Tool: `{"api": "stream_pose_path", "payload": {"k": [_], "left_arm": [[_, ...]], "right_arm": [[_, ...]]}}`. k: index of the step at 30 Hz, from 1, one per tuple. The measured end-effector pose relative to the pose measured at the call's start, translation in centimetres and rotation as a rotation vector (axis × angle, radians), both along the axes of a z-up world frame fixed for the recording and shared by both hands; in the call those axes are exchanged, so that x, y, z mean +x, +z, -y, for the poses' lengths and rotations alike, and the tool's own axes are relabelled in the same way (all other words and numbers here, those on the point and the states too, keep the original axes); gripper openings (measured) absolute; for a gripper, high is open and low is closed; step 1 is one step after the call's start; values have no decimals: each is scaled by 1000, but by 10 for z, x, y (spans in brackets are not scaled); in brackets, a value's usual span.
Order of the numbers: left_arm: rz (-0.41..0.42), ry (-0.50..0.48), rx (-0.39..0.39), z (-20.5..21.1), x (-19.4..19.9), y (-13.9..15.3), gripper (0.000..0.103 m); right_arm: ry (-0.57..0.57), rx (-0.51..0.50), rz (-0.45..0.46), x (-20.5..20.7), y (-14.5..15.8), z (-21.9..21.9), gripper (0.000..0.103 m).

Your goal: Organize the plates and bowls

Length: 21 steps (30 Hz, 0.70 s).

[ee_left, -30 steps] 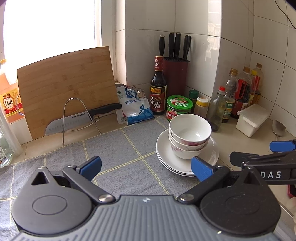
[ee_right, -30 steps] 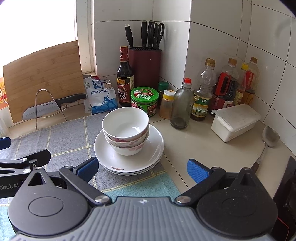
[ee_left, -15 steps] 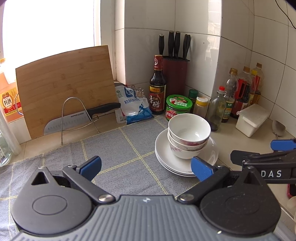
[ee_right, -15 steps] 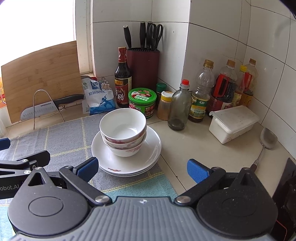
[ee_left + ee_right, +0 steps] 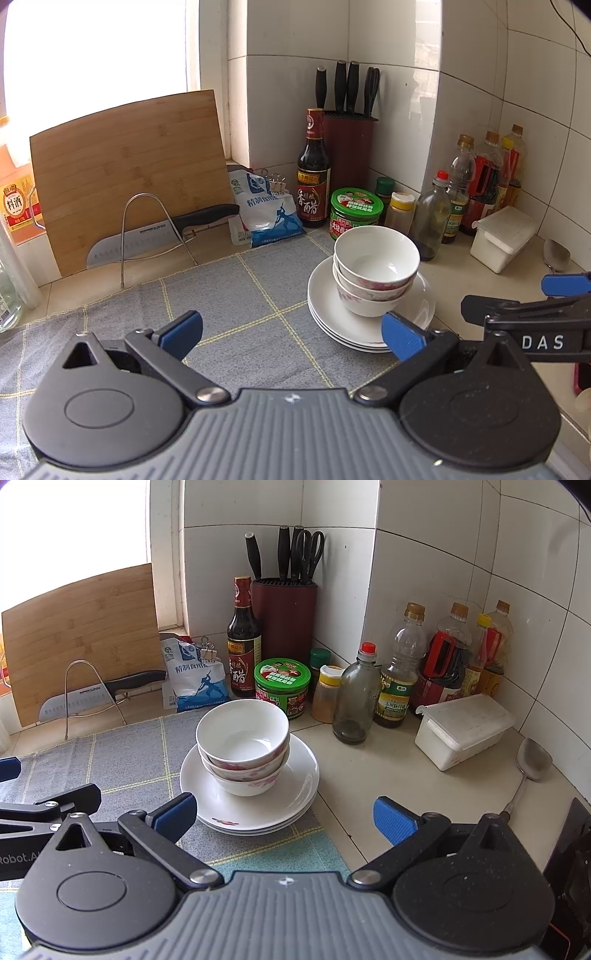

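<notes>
Bowls [image 5: 243, 746]: nested one in another, upright, white with red flower print; I count three, though the lower rims are partly hidden.
Plates [image 5: 295, 794]: a stack of white plates under the bowls, about three edges showing, at the right edge of the grey checked cloth [image 5: 229, 295], overhanging the counter [image 5: 388, 794] a little.
Left gripper [image 5: 291, 330]: fingers spread wide, holding nothing, low over the cloth, its right pad near the plate rim.
Right gripper [image 5: 284, 814]: fingers spread wide, empty, facing the stack, apart from it.
Step in hand: the crockery already sits as one tidy pile, which fits a finished sorting as well as a pile about to be taken apart.
Next move: the pictures do not settle it.
</notes>
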State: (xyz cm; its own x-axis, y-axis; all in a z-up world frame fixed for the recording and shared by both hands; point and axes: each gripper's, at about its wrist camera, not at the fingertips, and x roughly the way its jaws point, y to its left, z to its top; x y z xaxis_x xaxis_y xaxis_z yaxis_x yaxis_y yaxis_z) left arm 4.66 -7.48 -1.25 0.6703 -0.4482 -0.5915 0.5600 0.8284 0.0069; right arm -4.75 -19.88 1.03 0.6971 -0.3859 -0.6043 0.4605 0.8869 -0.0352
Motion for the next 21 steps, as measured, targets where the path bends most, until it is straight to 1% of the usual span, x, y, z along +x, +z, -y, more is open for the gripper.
{"api": "stream_pose_path", "payload": {"k": [21], "left_arm": [[0, -7, 0, 3, 1, 0, 102]], "right_arm": [[-5, -2, 0, 0, 1, 3, 103]]}}
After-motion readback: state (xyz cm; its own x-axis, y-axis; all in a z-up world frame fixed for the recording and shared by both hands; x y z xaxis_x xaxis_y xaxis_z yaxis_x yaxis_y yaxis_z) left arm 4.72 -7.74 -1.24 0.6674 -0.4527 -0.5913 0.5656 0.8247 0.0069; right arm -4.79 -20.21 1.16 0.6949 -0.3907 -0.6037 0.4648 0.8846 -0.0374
